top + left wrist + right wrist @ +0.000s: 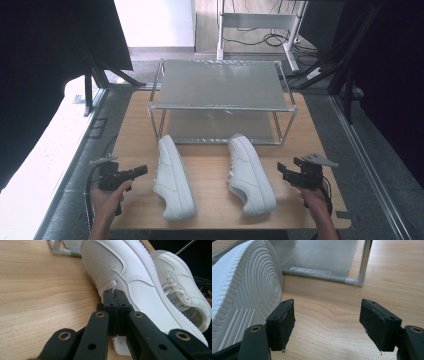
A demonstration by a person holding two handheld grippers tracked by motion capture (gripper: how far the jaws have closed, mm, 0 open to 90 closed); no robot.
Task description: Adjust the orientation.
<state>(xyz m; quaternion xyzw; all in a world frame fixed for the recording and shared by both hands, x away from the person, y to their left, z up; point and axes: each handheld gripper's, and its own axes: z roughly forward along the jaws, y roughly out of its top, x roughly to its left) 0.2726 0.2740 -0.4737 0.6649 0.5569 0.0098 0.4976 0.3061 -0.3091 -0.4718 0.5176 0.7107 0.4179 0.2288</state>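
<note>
Two white sneakers lie on the wooden table (pixel 212 167) in front of a metal shoe rack (pixel 220 85). The left shoe (pixel 172 180) (pixel 140 287) lies on its side with its upper facing my left gripper (pixel 144 170) (pixel 115 292). That gripper is shut, with nothing visible between the jaws and its tips just short of the shoe's side. The right shoe (pixel 250 175) (pixel 180 290) turns its ribbed sole (pixel 244 290) toward my right gripper (pixel 281 170) (pixel 327 307), which stands open and empty just right of it.
The two-tier rack has a grey mesh top shelf and a lower shelf (pixel 317 257) near table level, with a corner post (pixel 364 260) ahead of the right gripper. Dark curtains and frame legs flank the table. A white bench frame (pixel 260 22) stands behind.
</note>
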